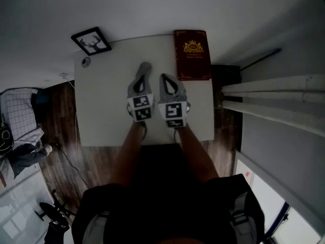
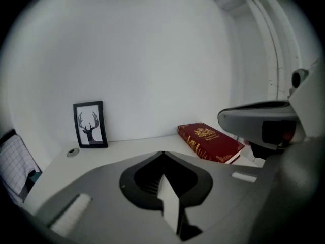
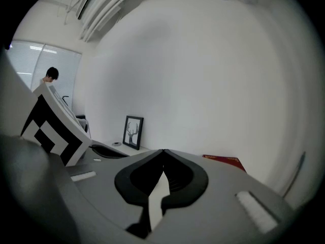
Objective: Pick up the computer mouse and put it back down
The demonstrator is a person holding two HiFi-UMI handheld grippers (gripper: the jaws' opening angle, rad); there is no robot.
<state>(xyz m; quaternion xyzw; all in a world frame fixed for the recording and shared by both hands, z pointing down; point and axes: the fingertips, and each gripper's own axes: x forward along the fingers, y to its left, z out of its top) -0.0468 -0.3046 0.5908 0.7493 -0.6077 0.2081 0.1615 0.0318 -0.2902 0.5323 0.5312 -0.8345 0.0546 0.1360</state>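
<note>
Both are held side by side over the middle of the white desk [image 1: 101, 116]. The left gripper [image 1: 145, 66] is seen with its jaws pressed together and nothing between them, and it's the same deal for the right gripper [image 1: 165, 78]. A red book [image 1: 192, 55] is laid flat at the far right corner. A framed deer picture [image 1: 92, 40] is stood at the far left by the wall, with a small round thing [image 1: 86, 62] just beside it. The computer mouse can't be made out in any view.

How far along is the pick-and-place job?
Done: unclear; no mouse shows in any view. In hand: nothing; left gripper and right gripper are both shut, empty, over the table. Left: cannot tell; a red book and framed picture are there.
</note>
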